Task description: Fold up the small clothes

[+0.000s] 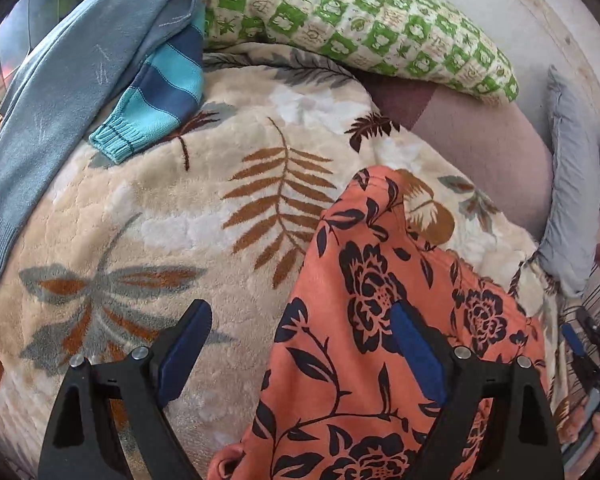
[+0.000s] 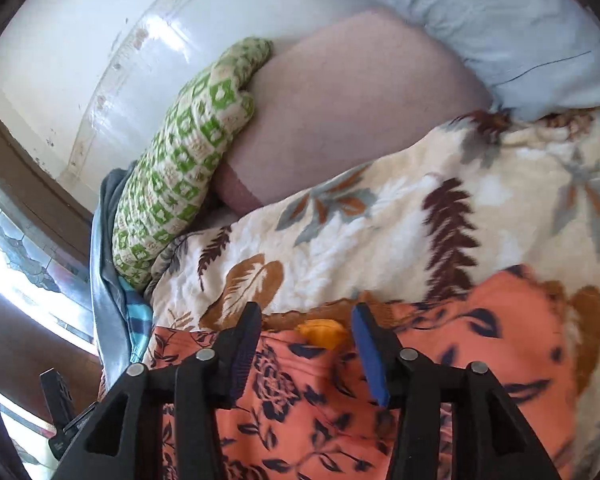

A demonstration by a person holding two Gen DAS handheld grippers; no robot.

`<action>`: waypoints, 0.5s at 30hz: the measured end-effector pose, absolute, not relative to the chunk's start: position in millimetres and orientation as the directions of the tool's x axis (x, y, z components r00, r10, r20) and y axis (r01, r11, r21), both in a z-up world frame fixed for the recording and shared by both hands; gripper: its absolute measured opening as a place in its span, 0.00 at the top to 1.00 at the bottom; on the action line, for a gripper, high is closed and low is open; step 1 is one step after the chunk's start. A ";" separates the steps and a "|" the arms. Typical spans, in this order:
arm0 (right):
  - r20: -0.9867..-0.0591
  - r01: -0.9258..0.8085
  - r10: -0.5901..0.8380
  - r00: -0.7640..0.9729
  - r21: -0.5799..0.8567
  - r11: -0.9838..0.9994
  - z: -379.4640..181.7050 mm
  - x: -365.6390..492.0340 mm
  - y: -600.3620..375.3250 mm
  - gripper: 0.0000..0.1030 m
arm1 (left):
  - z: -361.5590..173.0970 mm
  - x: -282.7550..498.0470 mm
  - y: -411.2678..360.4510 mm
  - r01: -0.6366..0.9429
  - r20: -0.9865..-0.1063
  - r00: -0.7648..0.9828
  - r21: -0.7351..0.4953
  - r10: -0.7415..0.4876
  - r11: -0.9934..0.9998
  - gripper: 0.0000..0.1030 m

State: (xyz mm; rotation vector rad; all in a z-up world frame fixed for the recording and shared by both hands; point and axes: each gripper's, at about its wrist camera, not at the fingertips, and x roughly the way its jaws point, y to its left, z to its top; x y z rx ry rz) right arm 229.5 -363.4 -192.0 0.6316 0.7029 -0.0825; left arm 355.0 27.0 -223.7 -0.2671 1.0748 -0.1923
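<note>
Item 1. Left gripper (image 1: 302, 326): jaws spread wide, nothing held. Tilted down over the bed; its left finger stands over bare blanket, its right finger (image 1: 414, 350) over the orange cloth. The cloth's near edge lies in the gap between them.

Item 2. Right gripper (image 2: 306, 330): jaws parted at a middling width, nothing clamped. Pitched down over the garment's far edge. A small yellow tag (image 2: 324, 332) sits in the gap between the fingertips. Whether the tips touch the cloth cannot be told. In the left wrist view this tool shows at the far right edge (image 1: 592, 352), with part of the person's hand (image 1: 588, 424) below it.

Item 3. Orange floral garment (image 1: 364, 360): black flower print, spread on the blanket, running from below the left gripper's right finger forward to a rumpled end ahead of it. In the right wrist view (image 2: 300, 400) it lies under both fingers and extends rightward, slightly blurred.

Item 4. Leaf-print blanket (image 1: 180, 220): cream plush, beneath everything, ahead of both tools.

Item 5. Striped blue sleeve (image 1: 156, 100) and grey-blue sweater (image 1: 60, 112): ahead and left of the left gripper, well apart from the orange piece.

Item 6. Green checked pillow (image 1: 360, 20): far ahead of the left gripper; ahead-left of the right (image 2: 180, 168).

Item 7. Pale blue pillow (image 2: 500, 32): far ahead-right of the right gripper, beside a mauve sheet (image 2: 360, 112).
</note>
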 end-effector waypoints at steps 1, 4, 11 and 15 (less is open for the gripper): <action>-0.631 0.294 0.123 0.766 0.514 0.805 -190.6 214.5 -372.5 0.43 | -226.4 354.7 23.6 0.029 -0.846 0.467 -0.277 -0.258 0.960 0.12; -0.669 0.371 0.041 0.742 0.462 0.806 -194.7 178.5 -396.2 0.43 | -234.8 353.6 17.0 0.027 -0.865 0.472 -0.181 -0.172 0.983 0.12; -0.654 0.451 0.024 0.756 0.547 0.705 -226.0 170.4 -455.5 0.32 | -240.5 349.7 7.6 0.058 -0.863 0.481 -0.147 -0.156 0.987 0.12; -0.711 0.406 0.068 0.700 0.474 0.782 -236.2 215.0 -447.2 0.32 | -238.6 350.5 5.3 0.055 -0.856 0.496 -0.137 -0.146 0.989 0.12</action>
